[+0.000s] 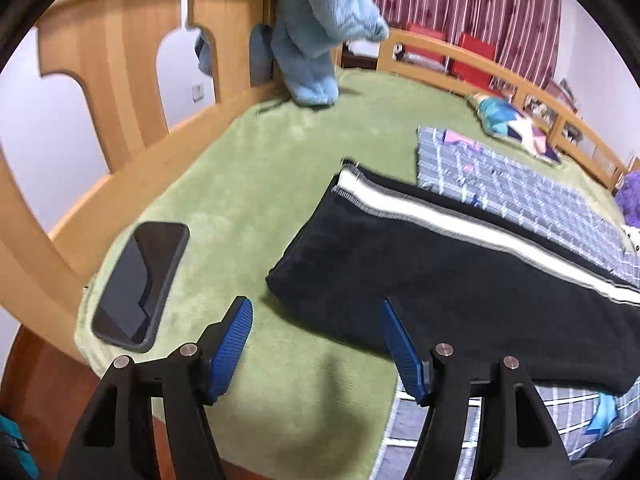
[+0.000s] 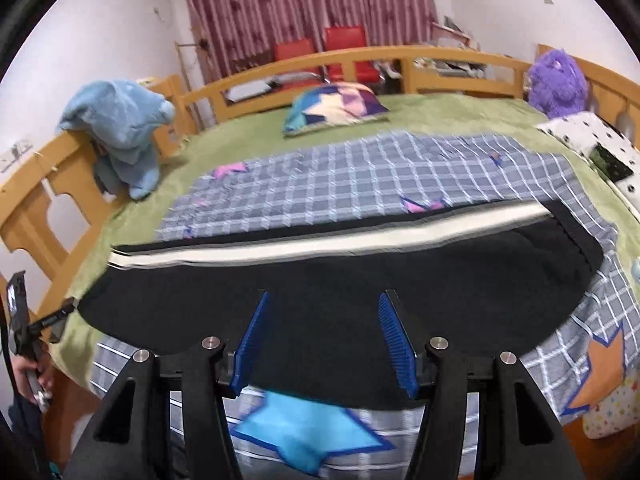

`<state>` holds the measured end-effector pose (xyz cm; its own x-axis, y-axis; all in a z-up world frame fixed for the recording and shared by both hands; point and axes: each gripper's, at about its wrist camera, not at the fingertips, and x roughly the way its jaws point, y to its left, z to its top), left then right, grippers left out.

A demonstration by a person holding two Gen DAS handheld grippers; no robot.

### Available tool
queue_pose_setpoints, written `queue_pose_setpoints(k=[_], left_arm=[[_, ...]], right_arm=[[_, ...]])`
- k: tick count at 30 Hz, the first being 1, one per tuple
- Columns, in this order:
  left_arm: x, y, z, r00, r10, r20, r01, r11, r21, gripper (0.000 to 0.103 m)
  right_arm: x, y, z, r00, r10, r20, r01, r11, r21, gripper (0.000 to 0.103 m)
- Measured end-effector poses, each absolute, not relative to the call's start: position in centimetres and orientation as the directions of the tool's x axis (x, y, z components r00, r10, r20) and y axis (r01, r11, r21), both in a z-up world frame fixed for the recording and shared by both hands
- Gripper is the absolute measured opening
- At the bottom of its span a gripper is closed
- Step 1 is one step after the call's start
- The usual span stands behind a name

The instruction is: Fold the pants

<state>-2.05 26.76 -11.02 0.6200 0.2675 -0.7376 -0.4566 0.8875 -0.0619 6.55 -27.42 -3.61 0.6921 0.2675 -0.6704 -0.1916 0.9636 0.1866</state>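
Black pants (image 1: 460, 272) with a white side stripe lie flat, folded lengthwise, on the bed; they also show in the right wrist view (image 2: 340, 280). My left gripper (image 1: 316, 312) is open and empty, hovering at the leg-end corner of the pants over the green blanket. My right gripper (image 2: 324, 304) is open and empty, just above the near edge of the pants at their middle. The left gripper also shows at the left edge of the right wrist view (image 2: 24, 320), held by a hand.
A black phone (image 1: 140, 284) lies on the green blanket (image 1: 248, 184) near the wooden bed rail (image 1: 120, 80). A checked quilt (image 2: 360, 176) lies under the pants. A blue plush (image 2: 120, 128), a patterned pillow (image 2: 336, 106) and a purple plush (image 2: 556, 80) sit at the far edges.
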Motion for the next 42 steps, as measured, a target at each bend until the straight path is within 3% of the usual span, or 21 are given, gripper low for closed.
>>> queue_pose_setpoints(k=[11,16,18,20,29,32,38,40,42], left_arm=[[-1.9,24.9,-6.0,0.674,0.289,-0.680,-0.448,0.892,-0.065,0.064],[-0.4,26.6,-9.5,0.665,0.227,-0.711,-0.462,0.874,-0.153,0.064],[-0.1,28.3,-11.7,0.662,0.194,-0.724,-0.487,0.846,-0.218,0.064],[-0.2,30.4,-14.2,0.667,0.122,-0.735,-0.496,0.809,-0.315,0.064],[0.8,33.2,-20.7,0.701,-0.059,-0.711,-0.472,0.709,-0.525,0.062],[1.0,33.2,-21.3,0.717,-0.032,-0.696,-0.467,0.719,-0.514,0.053],[1.4,33.5,-21.9,0.740,-0.018,-0.673,-0.461,0.715,-0.526,0.047],[1.6,33.8,-21.9,0.748,-0.019,-0.663,-0.469,0.693,-0.548,0.047],[1.6,34.4,-22.0,0.760,-0.027,-0.650,-0.475,0.660,-0.582,0.047]], right_arm=[[6.7,-20.4,-4.5,0.619,0.469,-0.630,-0.327,0.883,0.336,0.059],[6.7,-19.7,-6.1,0.648,0.402,-0.646,-0.379,0.907,0.185,0.059],[7.1,-20.4,-7.4,0.647,0.407,-0.645,-0.373,0.906,0.198,0.059],[8.1,-21.1,-9.0,0.608,0.346,-0.715,-0.334,0.928,0.165,0.049],[8.4,-23.6,-9.7,0.638,0.320,-0.701,-0.298,0.941,0.159,0.049],[9.0,-23.9,-10.1,0.639,0.296,-0.710,-0.284,0.949,0.140,0.049],[10.0,-24.2,-11.2,0.614,0.284,-0.737,-0.251,0.955,0.159,0.048],[10.1,-24.2,-11.2,0.615,0.286,-0.735,-0.258,0.954,0.154,0.039],[9.9,-24.4,-10.9,0.648,0.261,-0.715,-0.244,0.961,0.129,0.037]])
